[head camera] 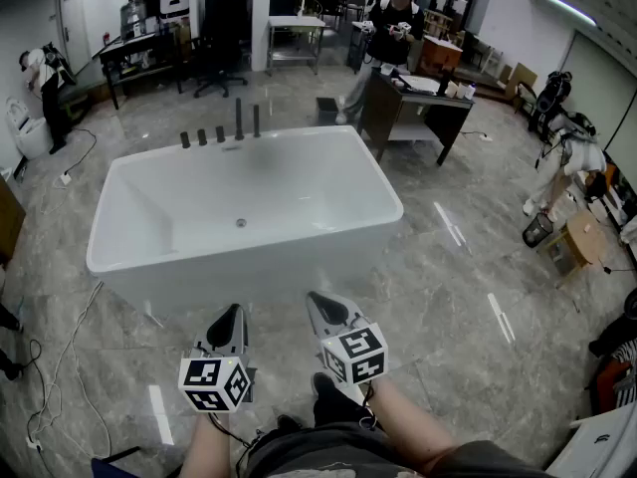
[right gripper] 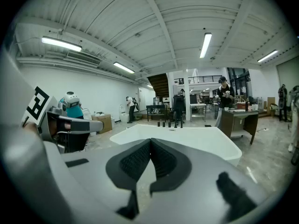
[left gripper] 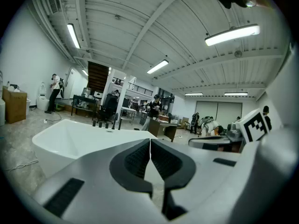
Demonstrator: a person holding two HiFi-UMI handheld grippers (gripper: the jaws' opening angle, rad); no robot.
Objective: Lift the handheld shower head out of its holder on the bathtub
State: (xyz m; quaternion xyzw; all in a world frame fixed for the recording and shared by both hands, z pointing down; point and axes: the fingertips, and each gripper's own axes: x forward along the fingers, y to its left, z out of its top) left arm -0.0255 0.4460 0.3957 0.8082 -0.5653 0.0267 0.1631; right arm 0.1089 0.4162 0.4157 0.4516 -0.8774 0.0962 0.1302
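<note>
L tool (head camera: 233, 312) & R tool (head camera: 318, 301) both closed, empty, near bathtub (head camera: 249, 265).

Seen from head view, low in frame: left gripper (head camera: 232, 317) at 7 o'clock, jaws pressed together, nothing between, tip aimed toward 12 o'clock. Just beside it, right gripper (head camera: 322, 305) at 5 o'clock, jaws likewise closed and empty, tip angled toward 11 o'clock. Both tilt slightly downward. Bare left forearm (head camera: 207, 451) and right forearm (head camera: 418, 428) enter from 6 o'clock.
</note>
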